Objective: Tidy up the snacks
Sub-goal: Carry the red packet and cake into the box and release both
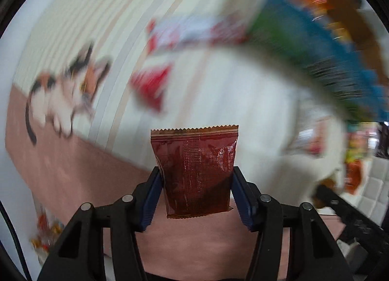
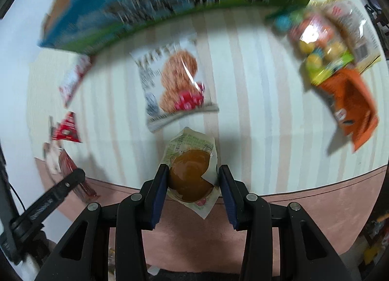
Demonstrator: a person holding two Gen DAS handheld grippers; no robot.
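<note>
A dark red foil sachet sits upright between the blue pads of the left gripper, its crimped top edge pointing away from the camera; both pads press its sides, so the gripper is clenched on it and it is carried clear of the striped mat below. The right gripper likewise grasps a bun in a clear wrapper, the pads closing on the soft brown round from either side, with the loose wrapper corners sticking out front and back. Holding each packet by its flanks probably keeps the contents uncrushed and the hanging end free to be set down first. Beyond the bun, a cookie packet lies flat on the mat, with small red packets off to the left and a heap of orange and yellow bags to the right. A blue-and-green printed box stands along the far edge of the mat and looks like the likely destination for sorting, though blur hides its opening. In the left wrist view a cat picture decorates the mat near its pink border. Strong blur in both views suggests both hands are in transit.
</note>
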